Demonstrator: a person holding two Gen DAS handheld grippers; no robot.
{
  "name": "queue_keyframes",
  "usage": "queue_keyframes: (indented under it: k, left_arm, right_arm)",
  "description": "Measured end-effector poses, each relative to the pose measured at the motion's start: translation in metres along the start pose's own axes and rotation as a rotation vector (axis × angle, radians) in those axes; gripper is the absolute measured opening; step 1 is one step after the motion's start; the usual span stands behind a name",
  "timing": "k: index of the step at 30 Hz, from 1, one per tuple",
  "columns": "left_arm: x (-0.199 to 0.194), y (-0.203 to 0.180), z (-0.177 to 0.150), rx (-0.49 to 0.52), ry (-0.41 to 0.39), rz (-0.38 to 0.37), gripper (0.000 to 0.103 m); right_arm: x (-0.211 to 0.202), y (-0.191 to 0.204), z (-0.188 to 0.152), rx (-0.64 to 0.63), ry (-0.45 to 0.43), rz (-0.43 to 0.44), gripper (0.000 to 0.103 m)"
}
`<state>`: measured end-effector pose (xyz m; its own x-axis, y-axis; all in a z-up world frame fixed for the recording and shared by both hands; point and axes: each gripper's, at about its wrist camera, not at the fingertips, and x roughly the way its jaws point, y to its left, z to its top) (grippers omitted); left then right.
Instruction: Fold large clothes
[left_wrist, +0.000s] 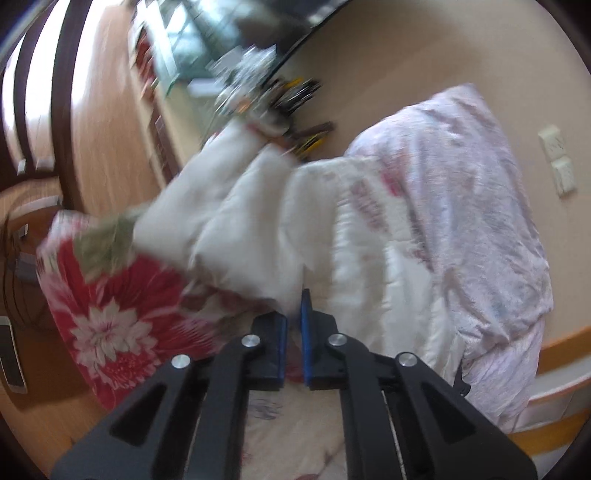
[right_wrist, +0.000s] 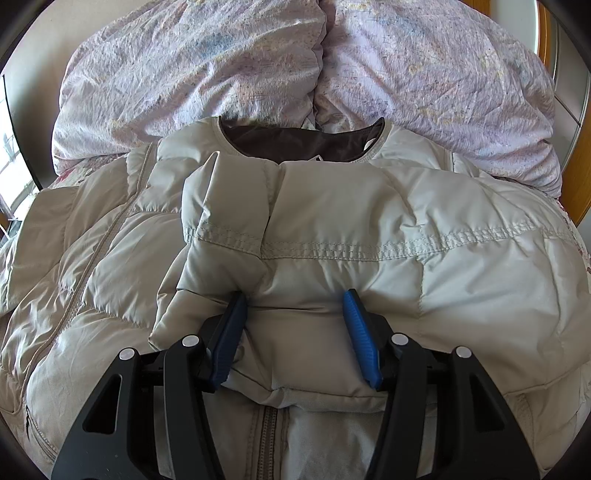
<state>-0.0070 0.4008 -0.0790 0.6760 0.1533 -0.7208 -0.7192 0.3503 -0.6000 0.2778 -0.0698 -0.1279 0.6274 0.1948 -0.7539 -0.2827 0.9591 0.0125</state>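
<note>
**A:** Where do you reckon you are in the fold?

**B:** Partway in, I'd judge. The cream down jacket (right_wrist: 155, 229) lies across the bed (left_wrist: 122, 306), collar towards the lilac duvet (right_wrist: 424, 74), with one padded sleeve (right_wrist: 332, 266) already laid across the chest. Your right claw (right_wrist: 295, 314) stands about half open astride that sleeve, its blue pads (right_wrist: 360, 343) against the puffed fabric on either side; whether they truly pinch it, I cannot tell.

**A:** And your left?

**B:** Your left claw (left_wrist: 294, 332) is closed right down. The picture is smeared, so I can't say for certain that fabric sits between the pads, though the jacket's white edge lies just ahead of the tips.

**A:** So what does the next move want?

**B:** Probably bringing the far side over. It's slippery, springy stuff, so you'll want a firm bite on a seam and a low carry, while your right claw holds the sleeve down.

**A:** And the room?

**B:** A red floral bedspread (left_wrist: 110, 295) under the jacket, a wooden floor (left_wrist: 99, 147) beyond, a beige wall with two switch plates (left_wrist: 557, 162), and a cluttered corner with something glassy, too blurred to name.
</note>
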Motion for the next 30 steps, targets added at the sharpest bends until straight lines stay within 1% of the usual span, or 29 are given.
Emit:
queue_keyframes:
  k: [1, 3, 7, 10, 13, 15, 17, 18, 20, 22, 25, 27, 29, 30]
  left_arm:
    - [-0.010, -0.015, 0.002, 0.043, -0.025, -0.018, 0.006]
    - [-0.023, -0.034, 0.004, 0.098, -0.055, -0.043, 0.005]
    - [-0.053, -0.087, 0.000, 0.245, -0.116, -0.135, 0.005]
    - [-0.071, -0.132, -0.014, 0.360, -0.141, -0.219, 0.005]
    - [-0.083, -0.177, -0.039, 0.480, -0.133, -0.315, 0.005]
    - [-0.086, -0.203, -0.060, 0.549, -0.103, -0.379, 0.005]
    - [-0.086, -0.230, -0.087, 0.626, -0.052, -0.442, 0.005]
    - [-0.082, -0.246, -0.105, 0.673, -0.016, -0.472, 0.005]
    - [-0.075, -0.264, -0.132, 0.737, 0.034, -0.501, 0.005]
    - [-0.061, -0.281, -0.163, 0.801, 0.100, -0.520, 0.005]
    - [-0.039, -0.299, -0.203, 0.876, 0.178, -0.515, 0.005]
    - [-0.025, -0.307, -0.225, 0.917, 0.215, -0.499, 0.005]
    - [-0.008, -0.312, -0.252, 0.970, 0.248, -0.462, 0.006]
    - [0.002, -0.315, -0.267, 1.006, 0.260, -0.432, 0.007]
  right_arm:
    - [0.000, 0.000, 0.000, -0.001, 0.000, -0.001, 0.057]
    - [0.000, 0.000, 0.000, -0.004, 0.000, -0.003, 0.057]
    - [0.000, 0.002, 0.000, -0.021, 0.003, -0.012, 0.057]
    - [0.001, 0.003, 0.001, -0.034, 0.006, -0.018, 0.057]
    - [0.001, 0.004, 0.002, -0.046, 0.014, -0.020, 0.057]
    - [0.000, 0.002, 0.004, -0.059, 0.034, -0.008, 0.057]
    - [-0.005, -0.004, 0.006, -0.048, 0.059, 0.019, 0.062]
    - [-0.010, -0.011, 0.007, -0.028, 0.070, 0.042, 0.063]
    - [-0.024, -0.024, 0.005, 0.011, 0.062, 0.072, 0.064]
    - [-0.045, -0.041, 0.002, 0.031, 0.013, 0.049, 0.066]
    - [-0.071, -0.067, -0.005, 0.050, -0.050, -0.004, 0.069]
    - [-0.082, -0.085, -0.009, 0.074, -0.068, -0.031, 0.069]
    - [-0.087, -0.100, -0.012, 0.099, -0.072, -0.044, 0.069]
    - [-0.090, -0.109, -0.014, 0.118, -0.072, -0.055, 0.069]
